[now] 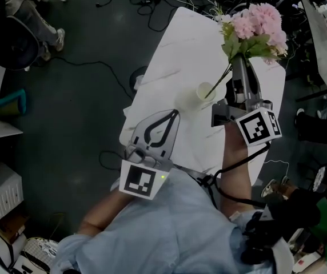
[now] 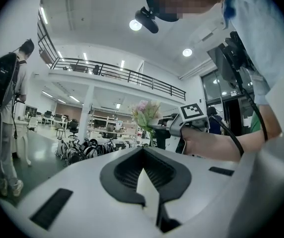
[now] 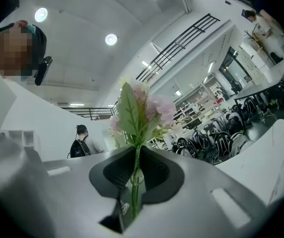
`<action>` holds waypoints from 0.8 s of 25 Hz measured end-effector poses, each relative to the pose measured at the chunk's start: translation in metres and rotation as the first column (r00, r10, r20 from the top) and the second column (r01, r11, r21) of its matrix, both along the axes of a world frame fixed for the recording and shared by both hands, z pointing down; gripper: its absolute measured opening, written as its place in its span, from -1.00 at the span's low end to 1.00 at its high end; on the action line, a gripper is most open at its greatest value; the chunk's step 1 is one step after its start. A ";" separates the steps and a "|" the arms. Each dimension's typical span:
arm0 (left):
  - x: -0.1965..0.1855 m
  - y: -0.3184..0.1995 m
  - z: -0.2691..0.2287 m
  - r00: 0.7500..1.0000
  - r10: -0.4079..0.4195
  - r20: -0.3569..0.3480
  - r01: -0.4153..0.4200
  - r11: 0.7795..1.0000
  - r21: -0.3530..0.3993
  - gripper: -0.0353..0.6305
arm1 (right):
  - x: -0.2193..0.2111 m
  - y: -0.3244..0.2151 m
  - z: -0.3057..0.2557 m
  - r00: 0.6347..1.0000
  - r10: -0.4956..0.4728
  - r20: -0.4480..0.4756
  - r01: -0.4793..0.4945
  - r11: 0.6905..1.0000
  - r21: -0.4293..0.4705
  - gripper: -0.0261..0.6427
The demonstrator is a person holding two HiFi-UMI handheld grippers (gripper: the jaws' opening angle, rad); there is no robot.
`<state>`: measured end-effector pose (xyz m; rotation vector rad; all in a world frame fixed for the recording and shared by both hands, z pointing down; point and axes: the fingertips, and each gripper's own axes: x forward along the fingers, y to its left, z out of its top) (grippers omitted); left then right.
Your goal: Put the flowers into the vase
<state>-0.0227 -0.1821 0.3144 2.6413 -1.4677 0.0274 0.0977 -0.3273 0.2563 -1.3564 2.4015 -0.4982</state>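
Right gripper (image 1: 239,67), jaws clamped on the stem of the flowers (image 1: 258,24), slants its tip at the vase (image 1: 206,92), mid-table (image 1: 175,56). Left gripper (image 1: 169,116) is closed and empty, near. Risk: the stem tips the unsteadied vase.

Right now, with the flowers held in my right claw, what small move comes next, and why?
Probably ease the right claw downward: it is shut on the green stem of the pink flowers, and the stem's tip seems to hover at the mouth of the small white round vase, not clearly inside.
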 end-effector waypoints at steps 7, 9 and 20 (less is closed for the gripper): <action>0.005 -0.008 0.011 1.000 0.030 0.010 -0.030 0.999 -0.046 -0.88 | 0.003 -0.003 0.014 1.000 0.011 0.000 -0.011 1.000 -0.008 -0.83; 0.011 -0.009 0.012 0.999 0.040 0.010 -0.039 0.998 -0.048 -0.88 | 0.008 -0.003 0.008 1.000 0.009 -0.002 -0.009 1.000 0.008 -0.83; -0.026 -0.002 0.045 0.999 0.049 -0.019 -0.050 0.997 -0.058 -0.88 | -0.050 0.033 0.069 0.995 -0.045 -0.090 0.050 0.997 0.059 -0.83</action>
